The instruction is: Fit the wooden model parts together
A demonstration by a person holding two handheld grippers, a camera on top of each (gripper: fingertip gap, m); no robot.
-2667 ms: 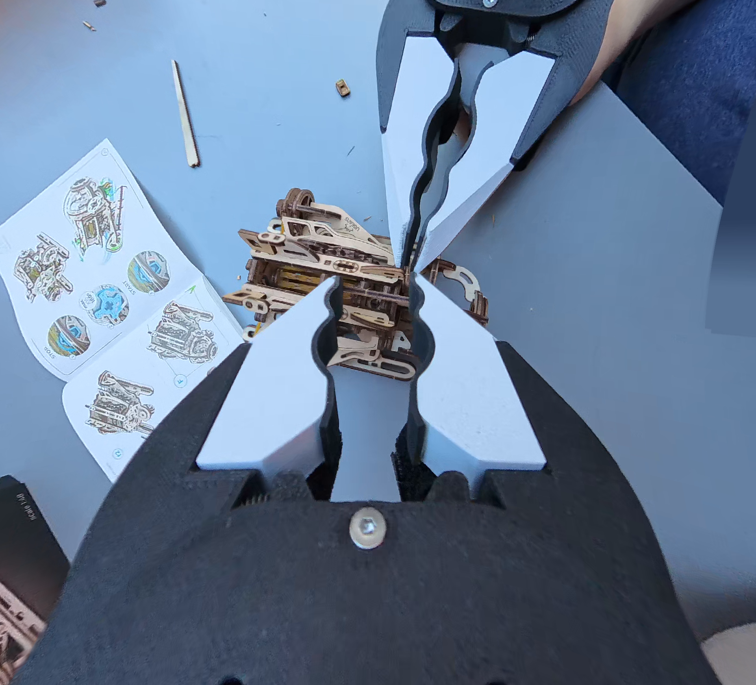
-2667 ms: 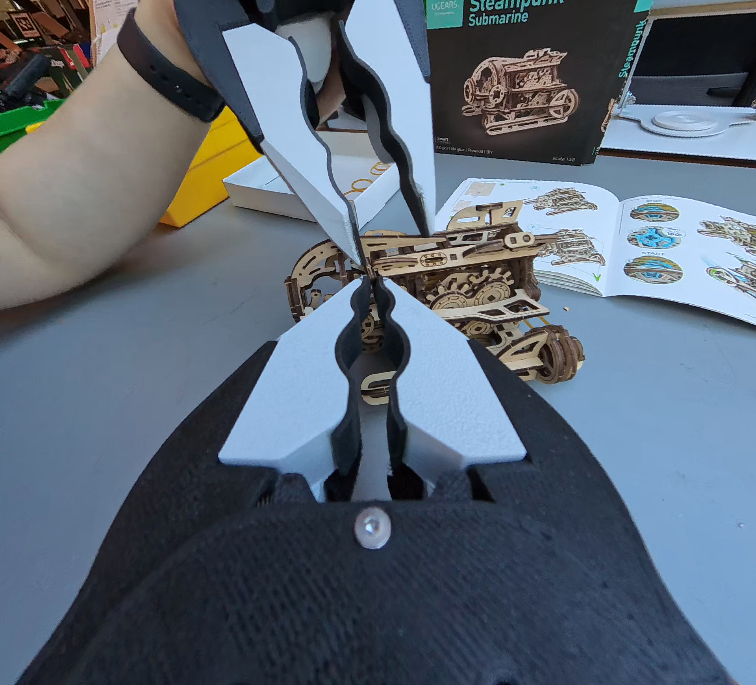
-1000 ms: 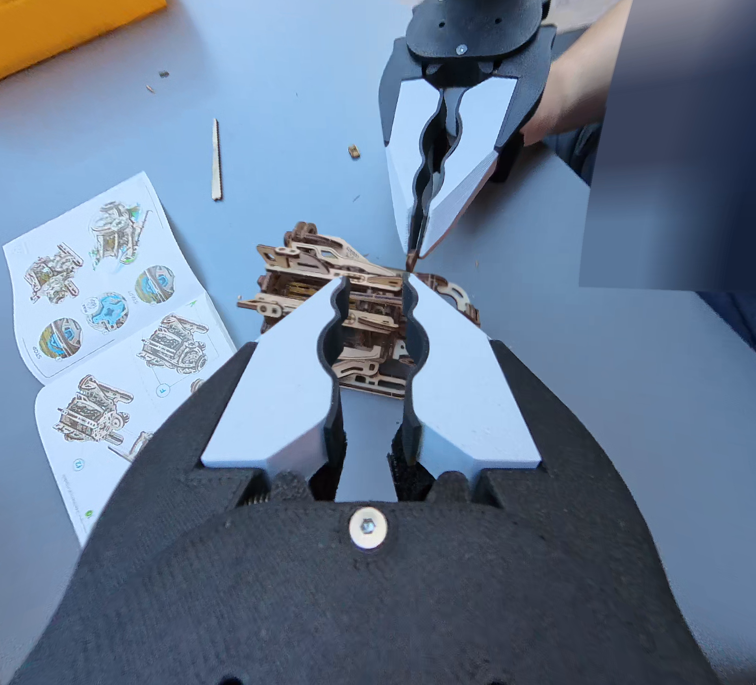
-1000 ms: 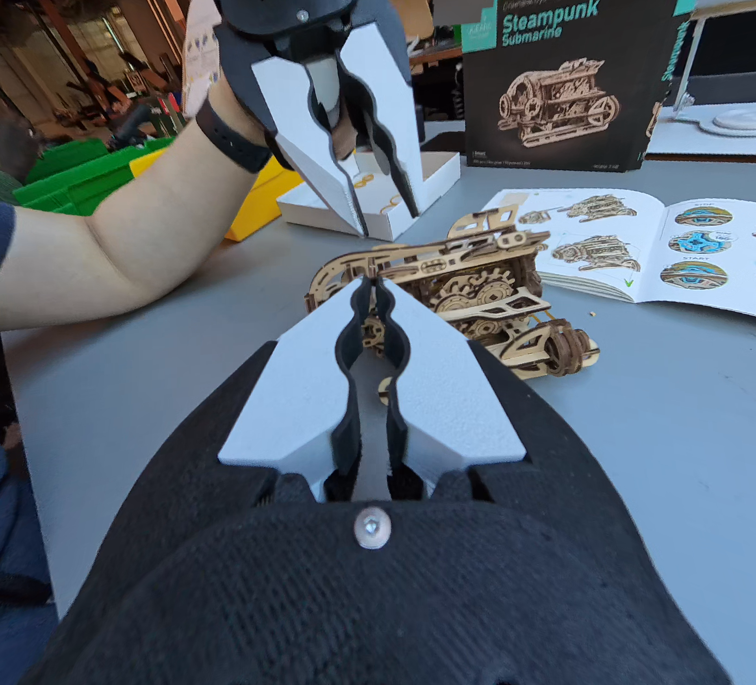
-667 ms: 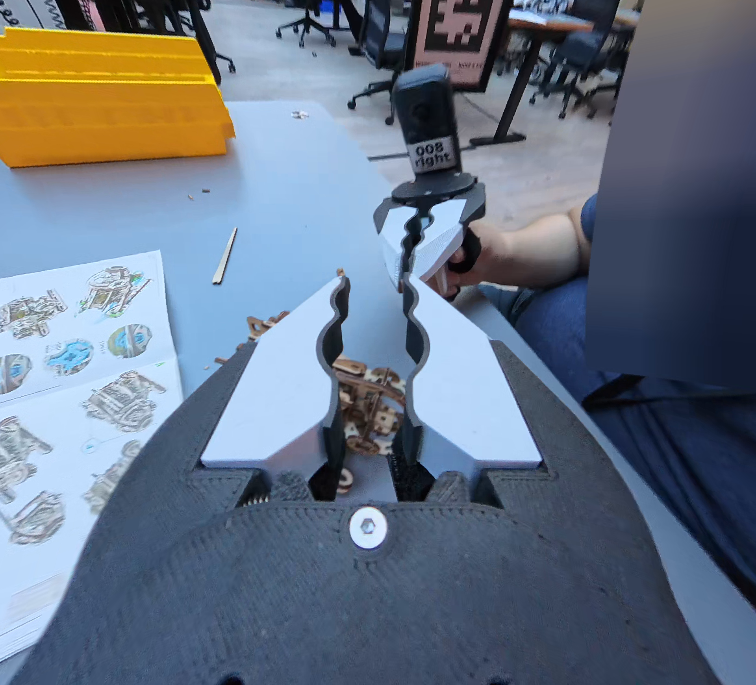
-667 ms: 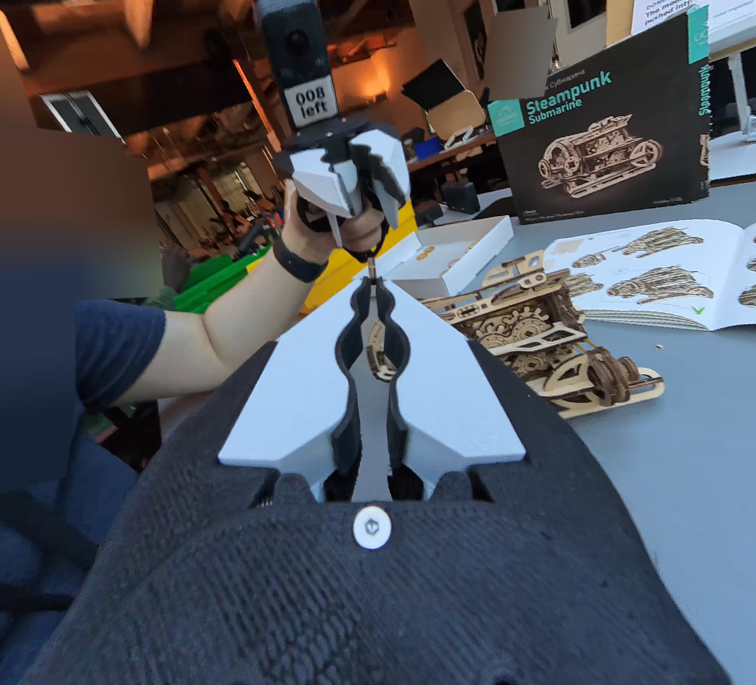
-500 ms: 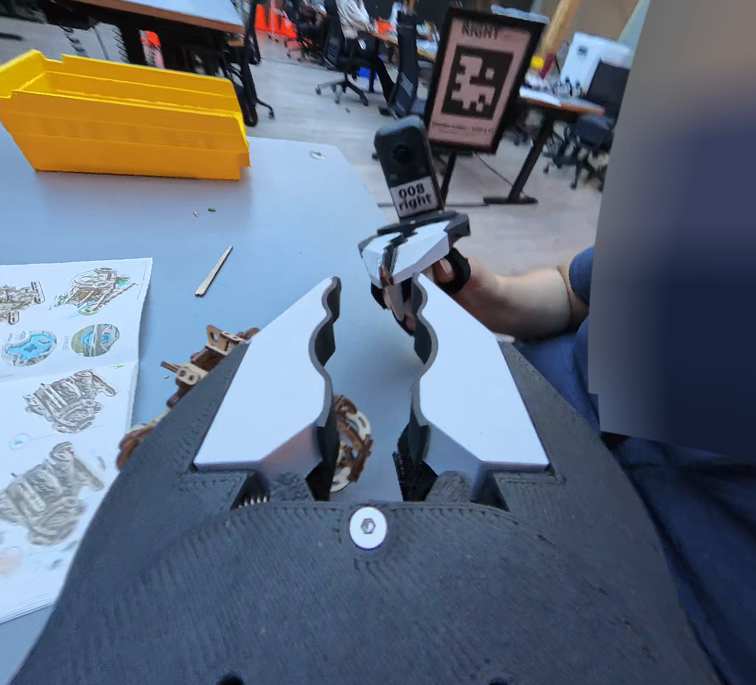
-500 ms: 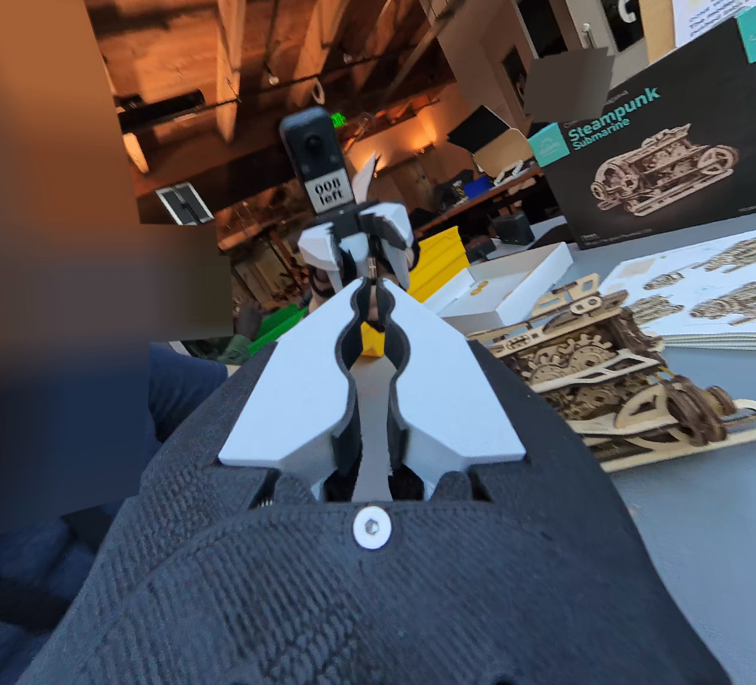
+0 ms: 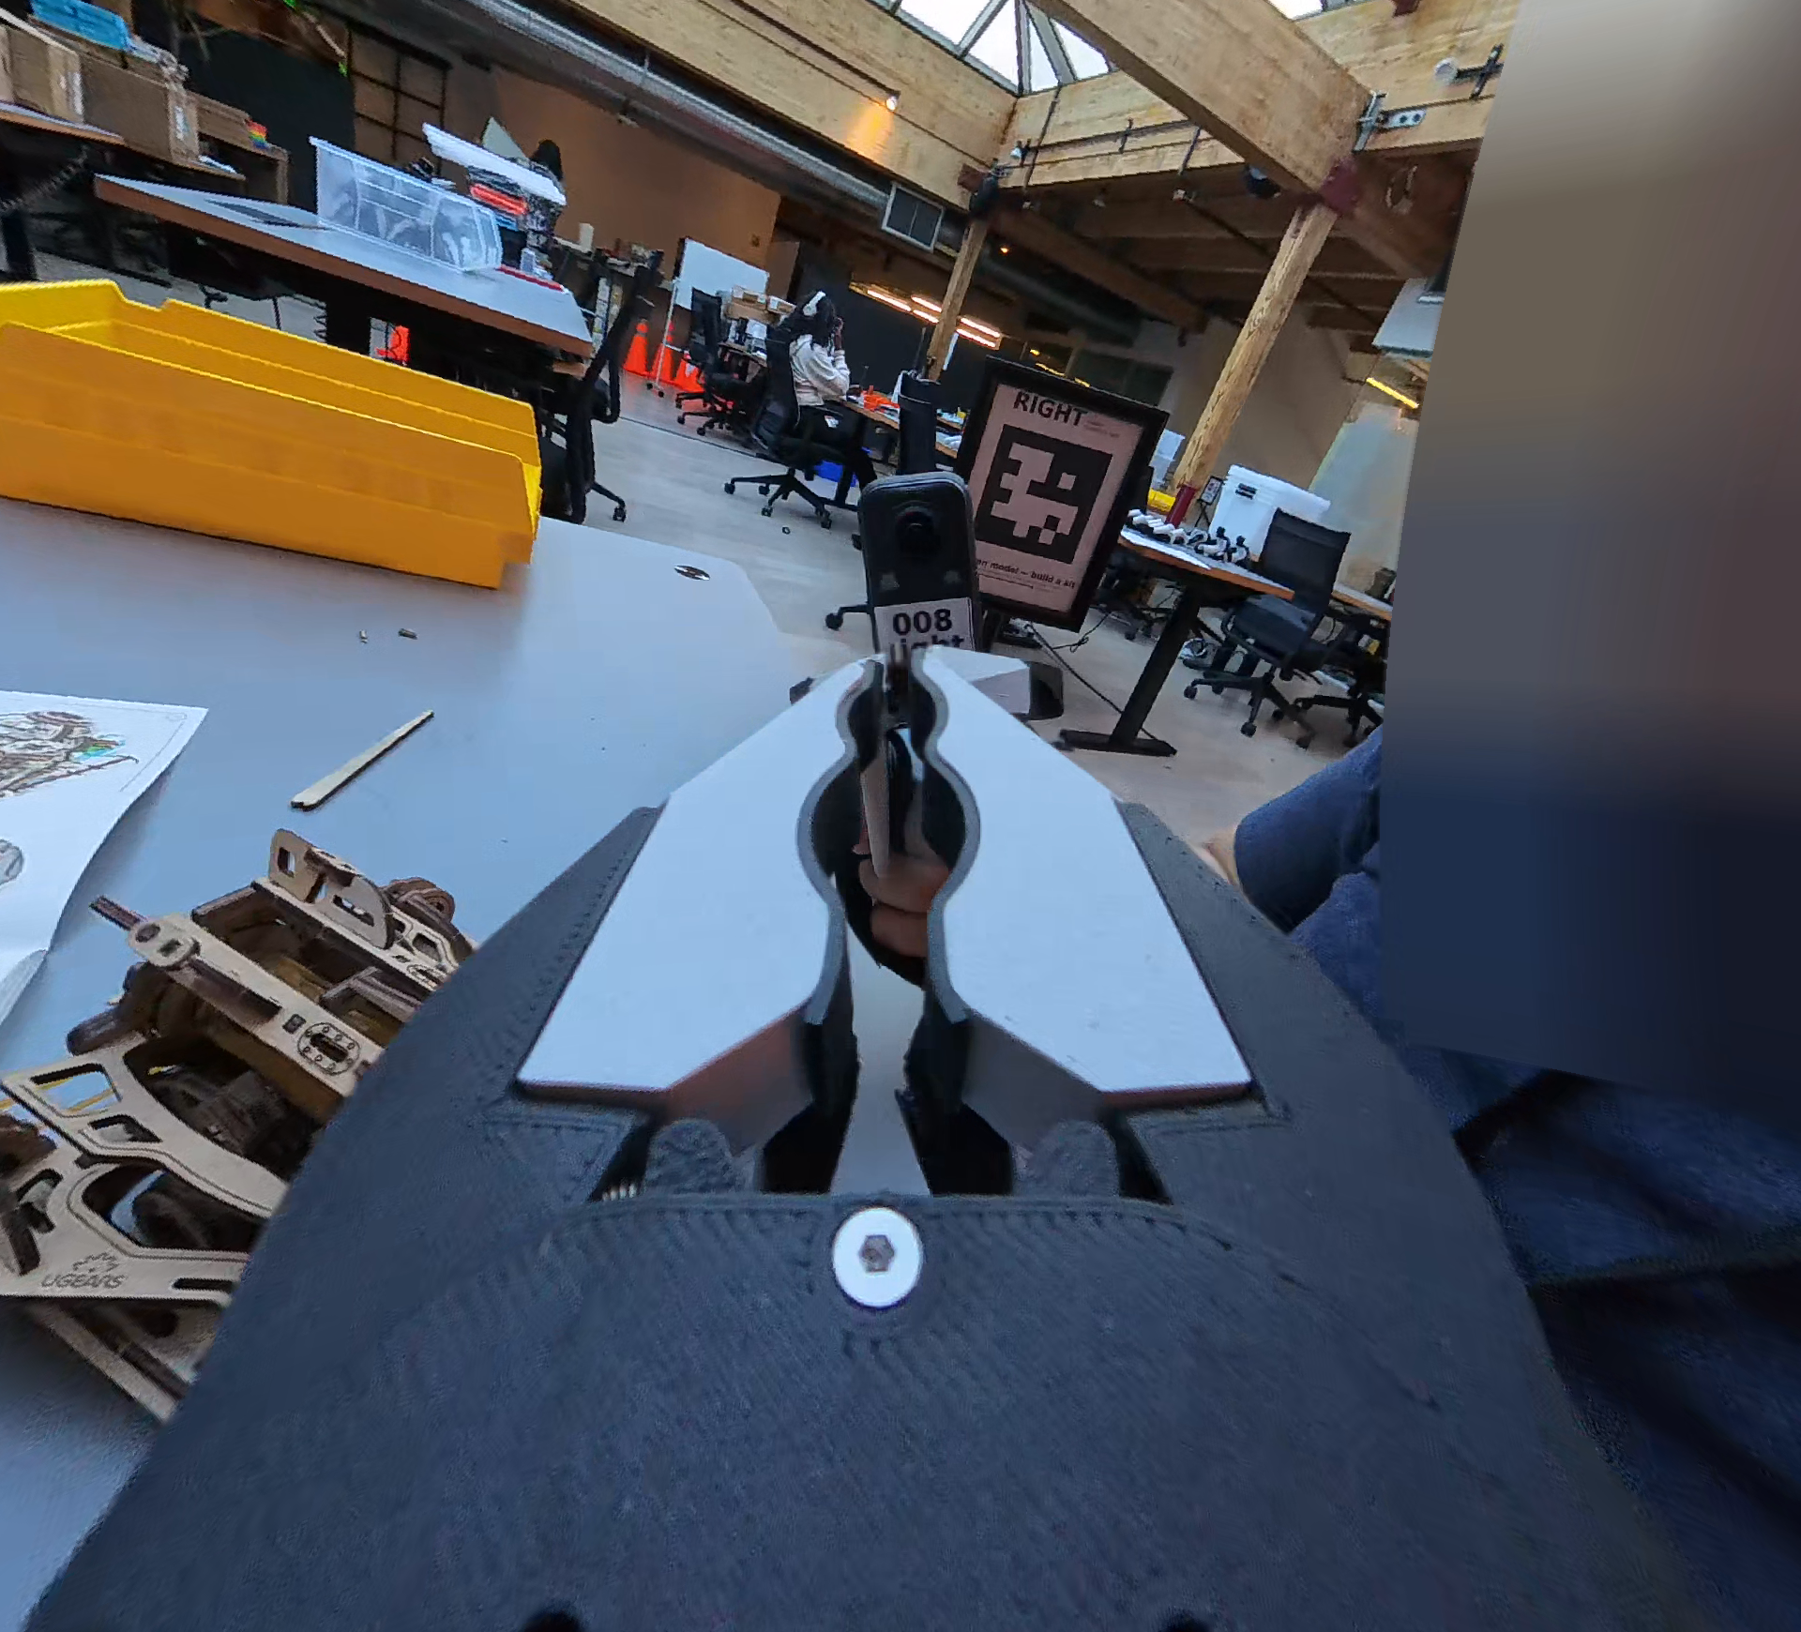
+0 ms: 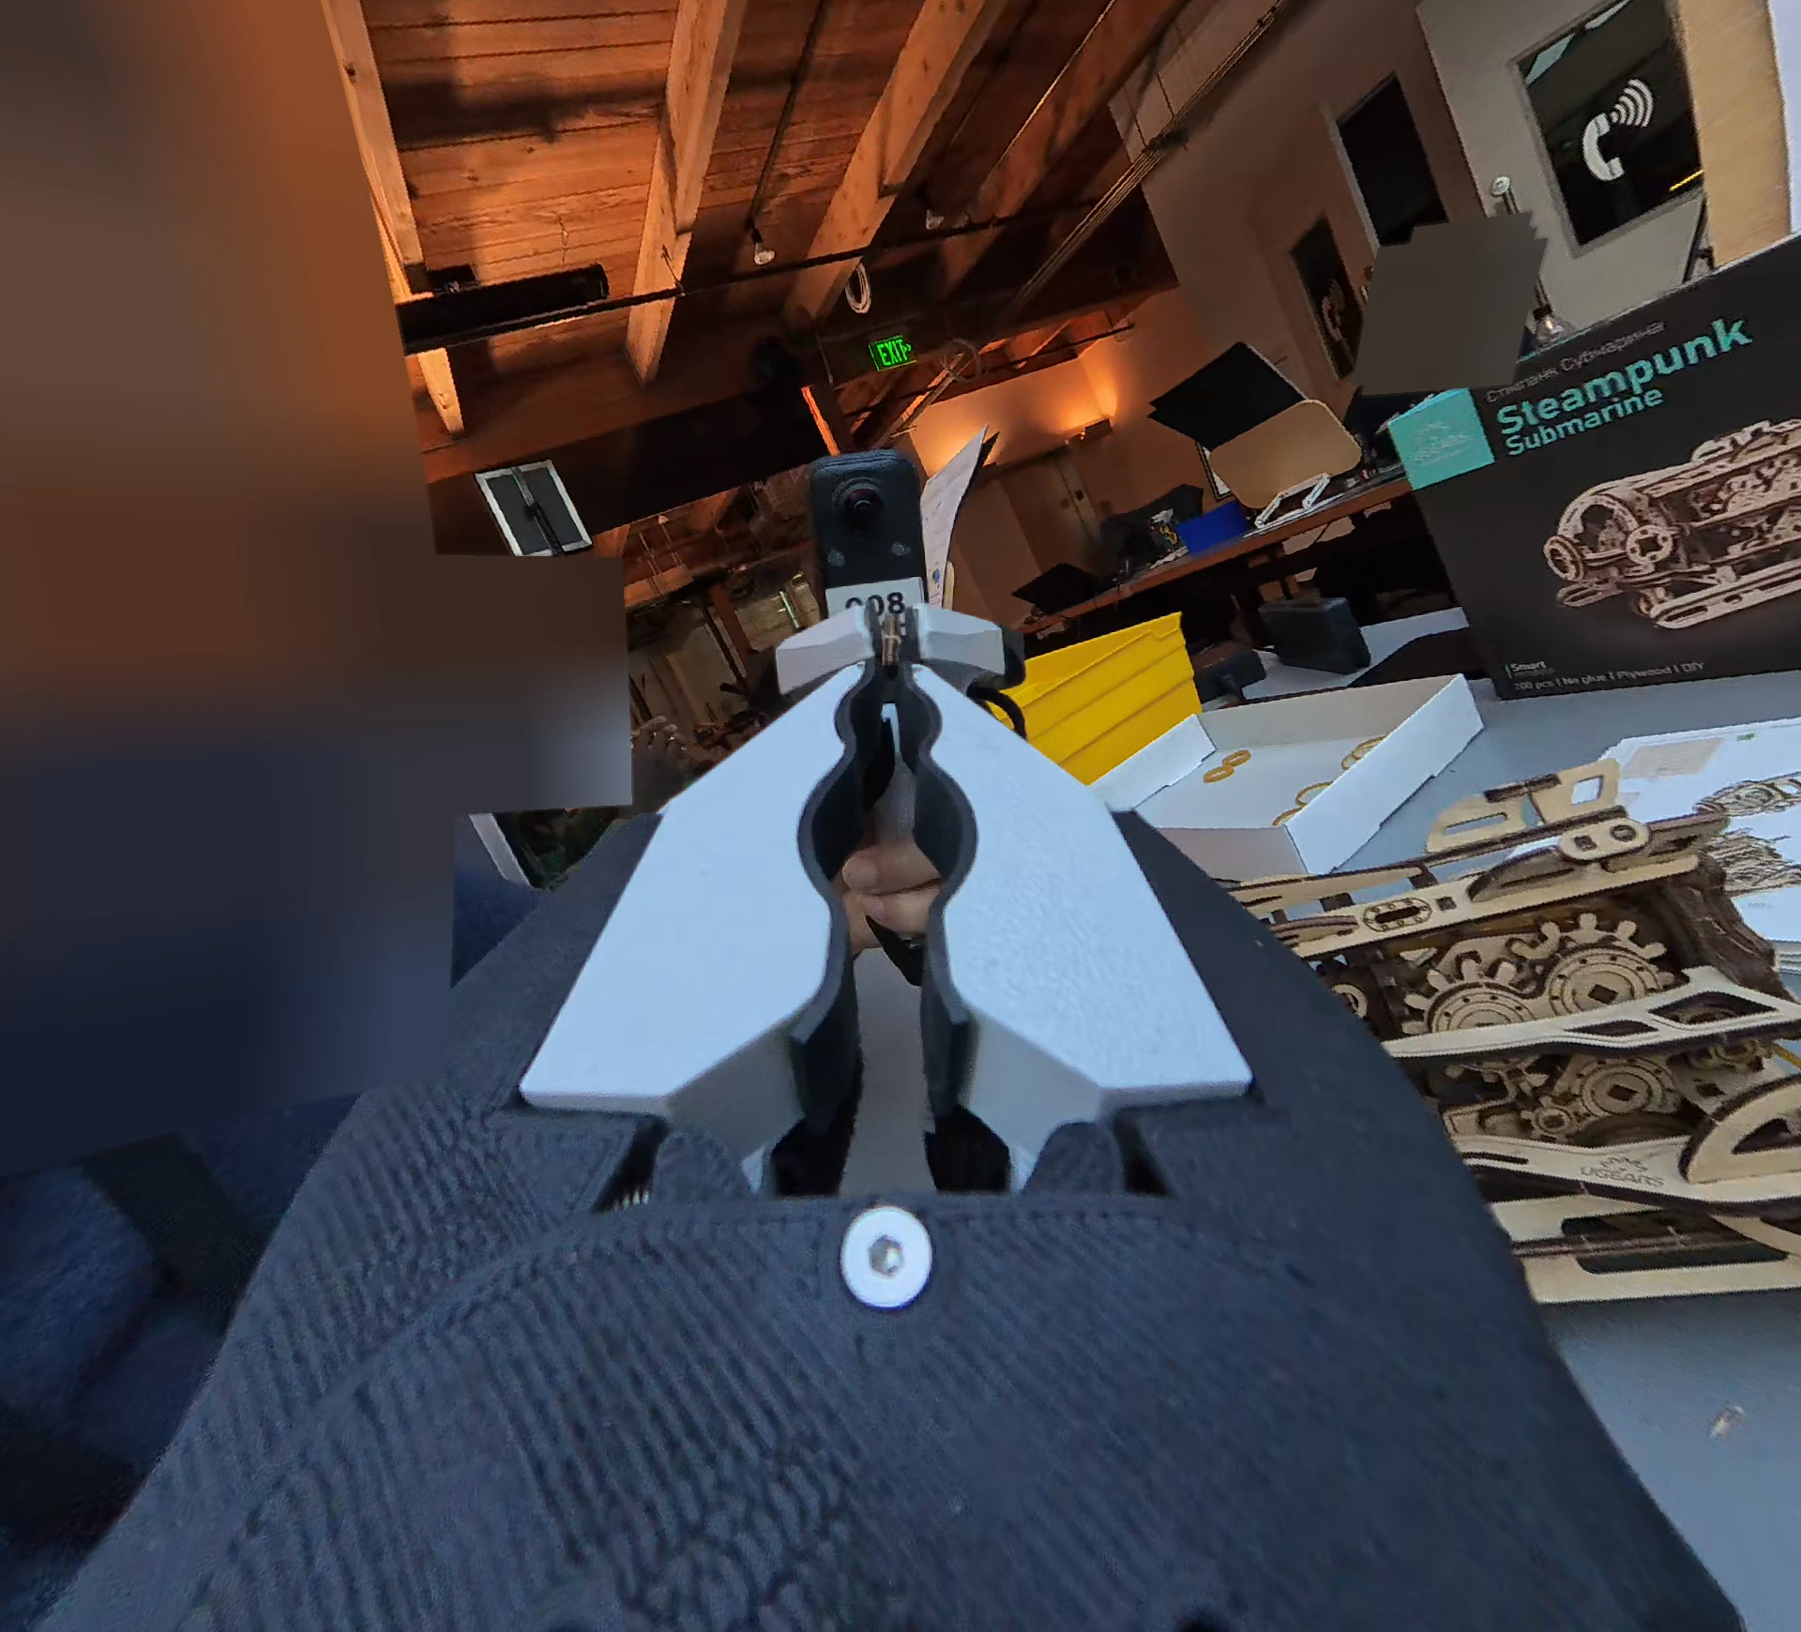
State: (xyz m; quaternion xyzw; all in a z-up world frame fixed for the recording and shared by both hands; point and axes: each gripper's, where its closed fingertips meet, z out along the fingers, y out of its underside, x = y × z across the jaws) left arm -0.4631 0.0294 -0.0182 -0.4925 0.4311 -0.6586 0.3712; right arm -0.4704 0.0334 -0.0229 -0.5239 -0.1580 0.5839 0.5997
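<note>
Bare grey tabletop [image 9: 546, 669] between yellow plastic bins [image 9: 263, 455] and brown wooden gear model [image 9: 234, 1030]; thin wooden stick [image 9: 361, 759] lies there.

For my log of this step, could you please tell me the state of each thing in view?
Right claw, shut on small wooden part.
Left claw, shut, apparently on the same part.
Wooden model, lying on the table, untouched.
Instruction booklet, open.
White box, open.
</note>
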